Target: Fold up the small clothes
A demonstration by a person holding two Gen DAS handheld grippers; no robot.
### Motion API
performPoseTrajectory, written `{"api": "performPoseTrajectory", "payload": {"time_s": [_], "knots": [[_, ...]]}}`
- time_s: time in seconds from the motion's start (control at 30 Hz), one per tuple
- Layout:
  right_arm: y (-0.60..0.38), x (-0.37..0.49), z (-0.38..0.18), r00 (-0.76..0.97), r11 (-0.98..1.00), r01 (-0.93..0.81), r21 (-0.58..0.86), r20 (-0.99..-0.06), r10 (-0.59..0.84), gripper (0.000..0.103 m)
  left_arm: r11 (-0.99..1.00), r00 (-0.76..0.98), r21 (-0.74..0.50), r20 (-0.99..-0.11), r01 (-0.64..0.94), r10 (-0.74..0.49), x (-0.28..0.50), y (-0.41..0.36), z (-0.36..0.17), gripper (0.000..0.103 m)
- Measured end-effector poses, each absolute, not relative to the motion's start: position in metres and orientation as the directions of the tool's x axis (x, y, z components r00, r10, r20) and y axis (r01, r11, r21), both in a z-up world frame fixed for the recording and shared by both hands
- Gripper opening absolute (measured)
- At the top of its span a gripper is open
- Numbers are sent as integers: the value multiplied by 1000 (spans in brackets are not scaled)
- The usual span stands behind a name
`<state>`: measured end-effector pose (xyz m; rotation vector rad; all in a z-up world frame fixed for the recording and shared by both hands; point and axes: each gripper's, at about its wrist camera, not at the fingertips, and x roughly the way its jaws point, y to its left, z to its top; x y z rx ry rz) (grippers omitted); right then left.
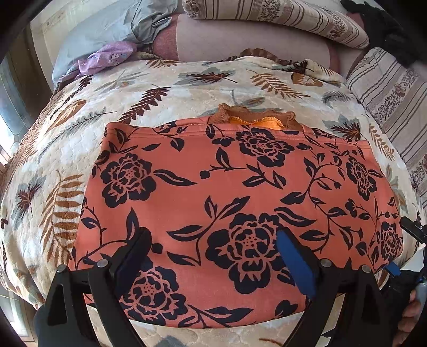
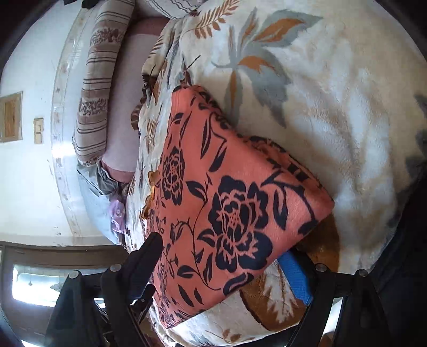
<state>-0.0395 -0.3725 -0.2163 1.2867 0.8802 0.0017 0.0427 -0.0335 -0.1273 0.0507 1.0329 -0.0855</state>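
Note:
A coral-orange garment with black flower print (image 1: 226, 192) lies folded flat on a cream leaf-patterned blanket (image 1: 160, 88); a brown-trimmed neckline (image 1: 256, 117) shows at its far edge. My left gripper (image 1: 213, 248) hovers open over the garment's near edge, fingers wide apart, holding nothing. In the right wrist view the same garment (image 2: 226, 202) is seen rolled sideways. My right gripper (image 2: 221, 256) is open, its fingers standing either side of the garment's right end: one blue pad (image 2: 296, 277) under the cloth, the dark finger (image 2: 149, 251) over it.
Striped pillows (image 1: 280, 16) lie at the head of the bed and another (image 1: 395, 101) at the right. A grey-blue cloth (image 1: 112, 32) and a purple flowered cloth (image 1: 106, 58) sit at the far left. A white wall (image 2: 26, 173) borders the bed.

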Motion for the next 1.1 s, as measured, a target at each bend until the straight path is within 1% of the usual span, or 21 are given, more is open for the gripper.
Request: {"api": "performPoseTrajectory", "payload": {"time_s": [0.07, 0.1, 0.13, 0.17, 0.23, 0.3, 0.4, 0.47, 0.5, 0.53, 0.57, 0.6, 0.67, 0.77, 0.87, 0.97, 1.03, 1.1], "knots": [[-373, -37, -214, 685, 354, 455, 817, -576, 447, 79, 995, 511, 11, -859, 99, -41, 43, -35, -127, 95], [-375, -37, -214, 683, 362, 462, 810, -585, 438, 64, 995, 511, 11, -859, 100, -42, 44, -36, -127, 95], [-375, -35, -215, 681, 363, 466, 807, -589, 435, 57, 995, 509, 10, -860, 99, -42, 44, -36, -127, 95], [-378, -36, -217, 682, 358, 466, 809, -586, 438, 56, 995, 507, 9, -861, 99, -43, 45, -36, -128, 95], [-380, -35, -217, 673, 372, 474, 798, -601, 432, 51, 995, 507, 16, -861, 100, -37, 46, -36, -129, 95], [-376, -31, -215, 660, 396, 480, 783, -620, 424, 51, 995, 505, 14, -862, 97, -37, 47, -36, -131, 95], [-371, -27, -214, 672, 408, 455, 791, -606, 426, 69, 995, 496, 8, -867, 97, -41, 51, -36, -144, 95], [-368, -21, -212, 664, 440, 458, 772, -627, 408, 69, 992, 442, 19, -896, 127, -39, 58, -39, -171, 96], [-366, -17, -209, 653, 477, 454, 753, -645, 396, 60, 989, 484, 34, -874, 143, -40, 56, -40, -172, 97], [-363, -11, -205, 629, 529, 448, 721, -675, 387, 23, 988, 486, 37, -873, 152, -42, 56, -40, -171, 97], [-359, -5, -200, 613, 562, 439, 702, -690, 384, 15, 988, 477, 19, -877, 153, -57, 57, -38, -168, 97], [-354, -1, -189, 604, 603, 430, 672, -711, 361, 15, 988, 467, -13, -880, 154, -84, 59, -33, -165, 97], [-333, 8, -150, 621, 713, 356, 605, -723, 303, 15, 984, 469, -110, -868, 143, -165, 59, -15, -156, 95], [-271, 20, -79, 684, 858, 164, 487, -683, 257, 14, 961, 550, -274, -796, 45, -253, 50, 39, -133, 95], [-185, 29, -36, 706, 924, -40, 381, -643, 296, 13, 883, 636, -461, -707, -84, -309, 36, 116, -114, 95], [-102, 34, -40, 659, 921, -206, 331, -649, 381, 13, 774, 681, -616, -630, -146, -373, 22, 189, -110, 95], [-57, 41, -69, 584, 902, -274, 335, -687, 433, 13, 740, 698, -653, -604, -157, -385, 14, 220, -111, 95], [-23, 46, -112, 507, 904, -309, 297, -752, 421, 12, 713, 696, -682, -591, -160, -409, 13, 235, -118, 95]]}}
